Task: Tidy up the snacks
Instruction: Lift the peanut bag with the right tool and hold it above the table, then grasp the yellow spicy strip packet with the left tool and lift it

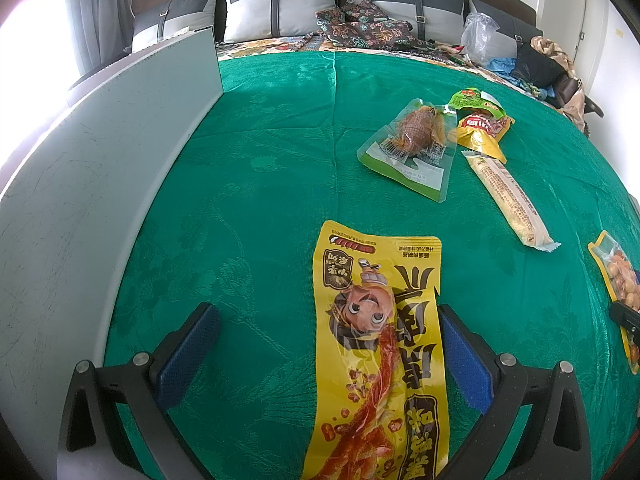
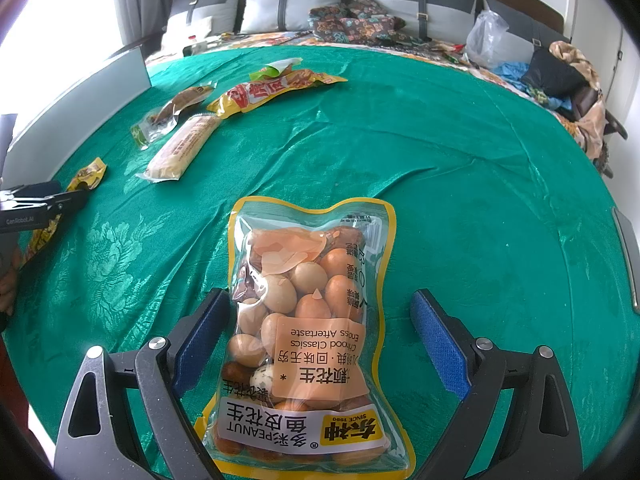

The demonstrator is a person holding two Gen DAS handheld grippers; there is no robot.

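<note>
On a green cloth (image 1: 260, 152), a long yellow snack packet with a cartoon face (image 1: 380, 340) lies between the wide-open fingers of my left gripper (image 1: 328, 316), nearer the right pad. My right gripper (image 2: 320, 304) is open around a clear peanut bag (image 2: 308, 332) with a yellow rim; the bag lies close to the left pad. Further off lie a green-edged pouch with brown meat (image 1: 412, 140), a yellow-red packet (image 1: 482, 132), a green packet (image 1: 472, 100) and a long beige bar (image 1: 508, 196). The left gripper (image 2: 44, 200) over its yellow packet (image 2: 86, 174) shows at the left of the right wrist view.
A pale grey board (image 1: 100, 160) stands upright along the cloth's left side. Behind the cloth are grey cushions (image 1: 280, 4), patterned fabric (image 1: 360, 24), a clear plastic bag (image 1: 478, 36) and a heap of clothes (image 1: 548, 64). Open green cloth (image 2: 460, 160) spreads right of the peanut bag.
</note>
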